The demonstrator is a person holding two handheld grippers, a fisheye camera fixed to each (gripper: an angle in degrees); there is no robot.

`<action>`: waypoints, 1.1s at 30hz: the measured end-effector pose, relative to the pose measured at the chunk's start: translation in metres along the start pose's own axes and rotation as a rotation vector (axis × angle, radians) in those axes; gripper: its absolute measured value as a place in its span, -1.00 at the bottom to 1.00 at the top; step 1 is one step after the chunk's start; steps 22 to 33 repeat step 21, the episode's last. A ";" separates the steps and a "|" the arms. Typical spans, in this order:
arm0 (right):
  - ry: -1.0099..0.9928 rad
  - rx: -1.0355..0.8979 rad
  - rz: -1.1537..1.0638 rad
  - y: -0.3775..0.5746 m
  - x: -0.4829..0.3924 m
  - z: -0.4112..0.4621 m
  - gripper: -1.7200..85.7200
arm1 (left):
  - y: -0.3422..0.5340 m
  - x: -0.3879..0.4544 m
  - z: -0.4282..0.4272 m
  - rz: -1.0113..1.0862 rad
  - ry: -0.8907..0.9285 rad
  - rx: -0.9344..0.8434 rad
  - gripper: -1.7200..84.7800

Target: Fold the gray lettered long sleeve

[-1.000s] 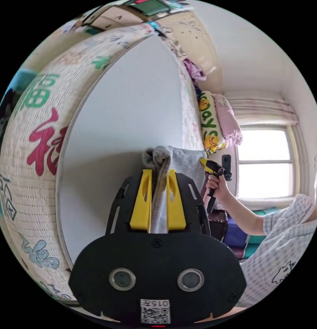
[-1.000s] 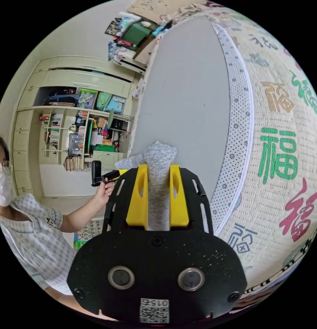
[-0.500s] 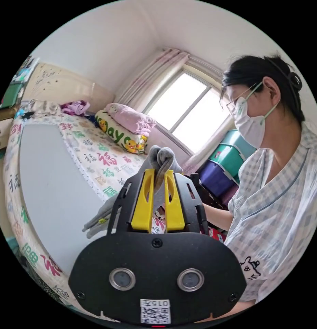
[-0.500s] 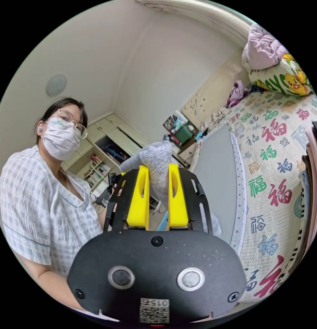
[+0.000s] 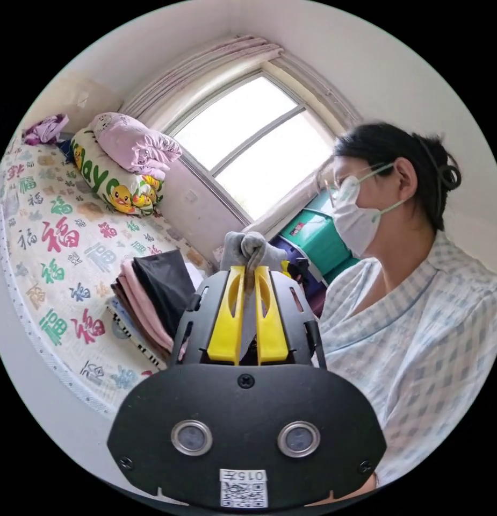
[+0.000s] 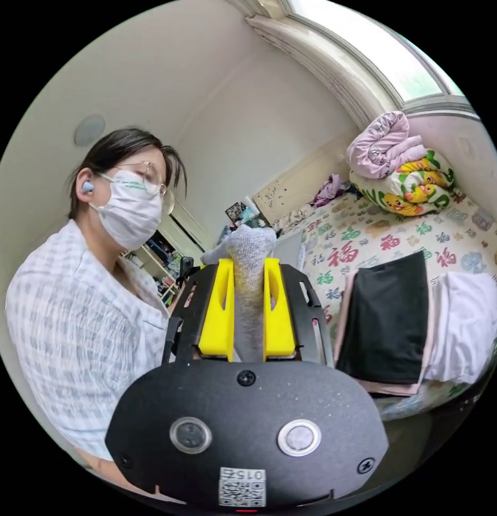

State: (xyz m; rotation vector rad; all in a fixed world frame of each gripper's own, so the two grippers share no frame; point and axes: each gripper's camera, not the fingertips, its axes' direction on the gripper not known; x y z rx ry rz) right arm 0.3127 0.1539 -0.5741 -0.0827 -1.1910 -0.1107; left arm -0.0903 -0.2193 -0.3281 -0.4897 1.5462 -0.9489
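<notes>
1. The gray shirt [image 5: 247,248] is bunched and lifted off the bed [image 5: 55,236], pinched between the yellow jaws of the left gripper [image 5: 247,271].
2. The right gripper [image 6: 248,263] clamps another fold of it [image 6: 250,252].
3. A stack of folded clothes [image 6: 388,317] lies on the bed, near a person [image 6: 92,301] in a checked top.

Folded clothes stack [image 6: 388,322] blocks the near bed [image 6: 366,236] edge.
</notes>
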 end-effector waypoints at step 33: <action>0.742 -0.423 0.300 0.167 0.379 -0.026 -0.75 | -0.077 -0.136 0.468 -0.091 -0.569 -0.342 -0.80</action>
